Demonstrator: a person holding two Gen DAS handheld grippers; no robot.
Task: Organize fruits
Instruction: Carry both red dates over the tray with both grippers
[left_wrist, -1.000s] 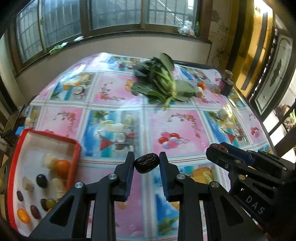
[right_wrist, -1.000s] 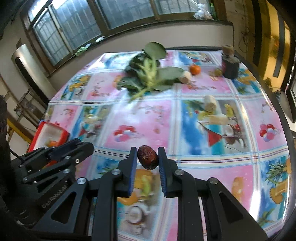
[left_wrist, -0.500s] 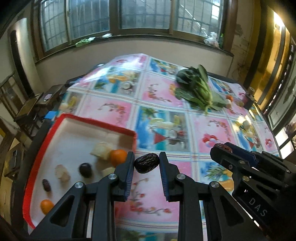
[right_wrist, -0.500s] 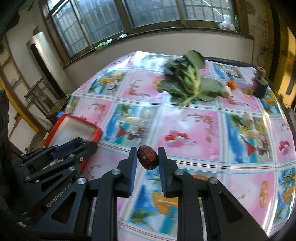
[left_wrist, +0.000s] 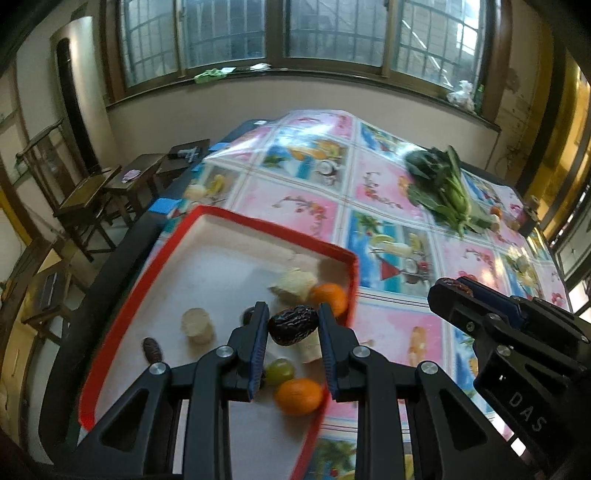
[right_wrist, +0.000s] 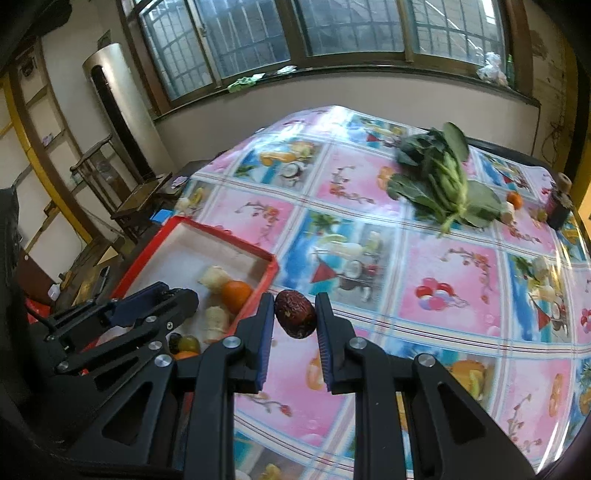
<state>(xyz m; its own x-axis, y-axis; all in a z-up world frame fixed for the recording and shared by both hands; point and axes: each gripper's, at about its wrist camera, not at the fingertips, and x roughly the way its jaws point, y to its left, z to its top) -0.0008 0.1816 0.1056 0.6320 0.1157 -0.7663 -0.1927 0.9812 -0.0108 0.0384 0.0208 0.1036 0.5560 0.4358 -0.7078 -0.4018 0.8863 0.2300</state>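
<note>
Left hand-held gripper (left_wrist: 293, 325): closed on a dark wrinkled date (left_wrist: 293, 325), pinched crosswise between both blue pads. It hangs above the red-rimmed tray (left_wrist: 258, 223), over the tray's near right part. Right hand-held gripper (right_wrist: 294, 314): closed on a reddish-brown date (right_wrist: 295, 313), held over the surface (right_wrist: 443, 295) just right of the tray's right rim; in the left wrist view this tool shows at the right, apart from the left one.

Tray sits at the surface's left edge, its left rim close to the drop-off; chairs (left_wrist: 85, 195) stand on the floor beyond. Tray's far left half is bare white. Occupied part: two oranges (left_wrist: 328, 297), a green grape (left_wrist: 279, 370), pale cut pieces (left_wrist: 197, 325), a small dark date (left_wrist: 152, 349) near the left rim. These cluster under and around the left tool's fingers.

Right of the tray, the patterned cloth lies open up to the leafy greens (right_wrist: 439, 181) at the far side. A small orange (right_wrist: 514, 199) and a dark jar (right_wrist: 559, 206) stand near the far right edge, well apart from both tools.
</note>
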